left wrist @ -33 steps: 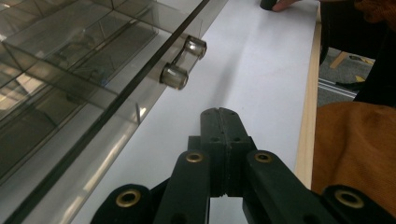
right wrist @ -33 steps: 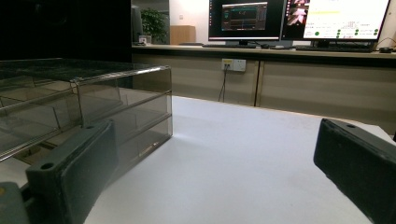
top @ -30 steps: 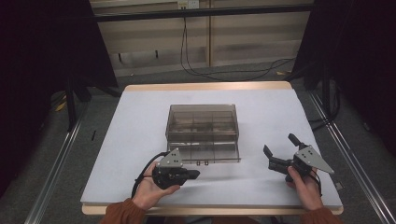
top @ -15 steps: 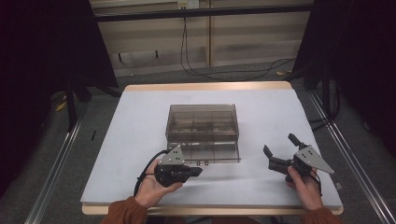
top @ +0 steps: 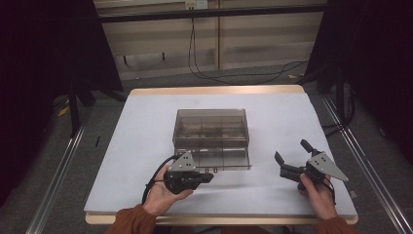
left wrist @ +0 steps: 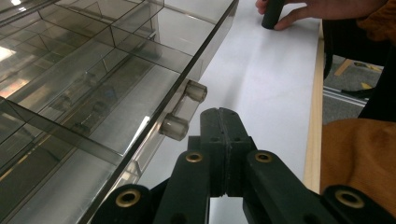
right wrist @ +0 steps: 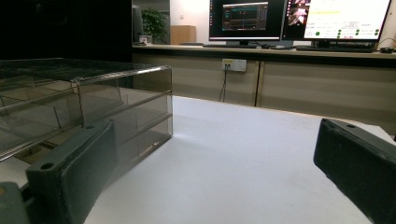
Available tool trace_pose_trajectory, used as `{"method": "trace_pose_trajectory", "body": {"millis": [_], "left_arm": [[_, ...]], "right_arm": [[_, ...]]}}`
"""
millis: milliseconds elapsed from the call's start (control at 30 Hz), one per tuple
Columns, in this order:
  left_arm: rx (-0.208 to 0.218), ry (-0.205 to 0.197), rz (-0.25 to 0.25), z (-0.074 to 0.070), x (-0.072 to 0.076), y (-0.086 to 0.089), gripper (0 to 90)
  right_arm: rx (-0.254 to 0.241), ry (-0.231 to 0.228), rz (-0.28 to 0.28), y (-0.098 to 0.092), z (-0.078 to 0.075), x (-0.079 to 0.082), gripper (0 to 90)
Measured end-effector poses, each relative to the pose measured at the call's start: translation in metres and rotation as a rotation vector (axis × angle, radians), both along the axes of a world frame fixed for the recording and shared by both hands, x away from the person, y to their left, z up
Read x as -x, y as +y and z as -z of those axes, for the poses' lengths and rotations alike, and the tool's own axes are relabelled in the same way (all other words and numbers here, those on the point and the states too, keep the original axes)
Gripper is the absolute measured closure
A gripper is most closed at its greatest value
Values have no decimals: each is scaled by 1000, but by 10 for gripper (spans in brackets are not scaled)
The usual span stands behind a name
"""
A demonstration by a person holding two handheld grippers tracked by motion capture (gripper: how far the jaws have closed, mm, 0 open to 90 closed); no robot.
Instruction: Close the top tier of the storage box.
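1. Smoky clear drawer box [top: 211, 131] sits in the middle of the white table [top: 146, 126], its bottom drawer [top: 214, 158] pulled out a little toward the person.
2. Left gripper [top: 208, 177] lies low just in front of that drawer, tips aimed at the handle [top: 211, 170].
3. Up close in the left gripper view, the left gripper [left wrist: 223, 122] has its two black jaws pressed flat together, nothing between them.
4. Those shut tips sit right beside the drawer's handle [left wrist: 183, 112], a clear bar on two round posts; whether they touch it I cannot tell.
5. Over to the right gripper [top: 292, 155]: it rests on the table well apart from the box, held by the person's right hand [top: 316, 192].
6. Its jaws stand wide apart, and the right gripper view shows bare table between them.
7. From that same view the box [right wrist: 88, 102] stands off to the left, beyond the left-hand jaw, not touched.
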State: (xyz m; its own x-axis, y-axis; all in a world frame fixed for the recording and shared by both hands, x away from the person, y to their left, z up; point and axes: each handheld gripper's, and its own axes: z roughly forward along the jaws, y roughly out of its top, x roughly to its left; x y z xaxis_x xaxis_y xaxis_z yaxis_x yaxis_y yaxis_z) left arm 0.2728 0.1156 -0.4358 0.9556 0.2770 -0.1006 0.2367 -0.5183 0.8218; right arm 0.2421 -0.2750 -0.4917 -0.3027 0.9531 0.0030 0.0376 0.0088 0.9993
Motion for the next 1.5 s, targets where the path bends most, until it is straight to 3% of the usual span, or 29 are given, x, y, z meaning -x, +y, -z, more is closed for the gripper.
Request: {"method": "trace_pose_trajectory", "body": {"millis": [1500], "left_arm": [[10, -11, -15, -1, -5, 0, 900]], "right_arm": [[0, 0, 1, 0, 0, 0, 0]]}}
